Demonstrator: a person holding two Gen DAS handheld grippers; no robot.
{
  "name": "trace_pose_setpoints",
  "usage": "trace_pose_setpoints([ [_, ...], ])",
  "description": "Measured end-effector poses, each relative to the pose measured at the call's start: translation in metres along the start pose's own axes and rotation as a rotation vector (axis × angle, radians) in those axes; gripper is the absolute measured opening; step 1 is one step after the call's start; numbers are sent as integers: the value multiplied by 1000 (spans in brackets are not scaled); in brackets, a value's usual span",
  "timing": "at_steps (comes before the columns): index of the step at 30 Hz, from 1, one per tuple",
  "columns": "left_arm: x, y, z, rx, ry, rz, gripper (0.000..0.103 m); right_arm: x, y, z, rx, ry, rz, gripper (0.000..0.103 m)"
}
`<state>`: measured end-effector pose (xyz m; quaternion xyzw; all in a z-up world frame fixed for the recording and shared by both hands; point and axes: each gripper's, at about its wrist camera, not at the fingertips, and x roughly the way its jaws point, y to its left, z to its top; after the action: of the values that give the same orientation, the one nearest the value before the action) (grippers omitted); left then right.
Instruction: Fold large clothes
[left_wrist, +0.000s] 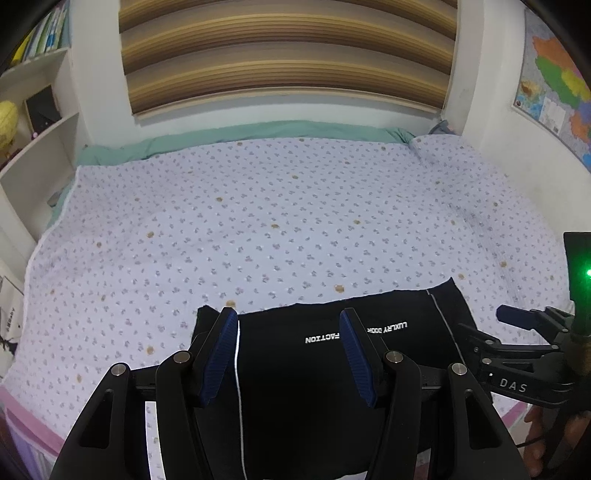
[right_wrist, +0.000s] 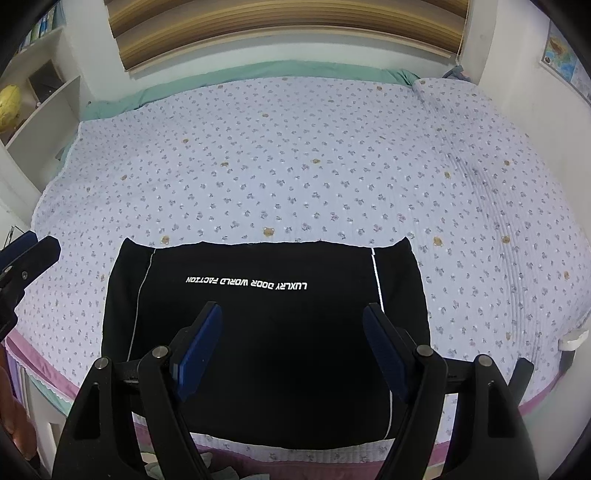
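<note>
A home bedroom: quilted bed (right_wrist: 295, 166), bookshelf (left_wrist: 40, 110), wall map (left_wrist: 554, 81).

A black garment (right_wrist: 266, 332) with white lettering and 2 white stripes lies on a lilac floral bedspread (right_wrist: 295, 166), blue-padded fingers (right_wrist: 199, 350) above.

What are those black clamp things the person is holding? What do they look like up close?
Each is a matte black plastic tool. The left gripper and right gripper each have two angled black arms with silver pivot pins, ending in ribbed dark blue pads. Seen from the side, the right one bears white letters "DAS" and a green light.
</note>
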<state>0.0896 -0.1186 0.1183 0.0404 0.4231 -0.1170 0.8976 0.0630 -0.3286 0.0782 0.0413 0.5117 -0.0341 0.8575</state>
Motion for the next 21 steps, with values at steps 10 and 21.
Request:
trace_pose_setpoints([
  [10, 0, 1, 0, 12, -2, 44, 58, 7, 12, 1, -38, 8, 9, 80],
  [21, -4, -7, 1, 50, -26, 97, 58, 11, 12, 0, -46, 19, 15, 80],
])
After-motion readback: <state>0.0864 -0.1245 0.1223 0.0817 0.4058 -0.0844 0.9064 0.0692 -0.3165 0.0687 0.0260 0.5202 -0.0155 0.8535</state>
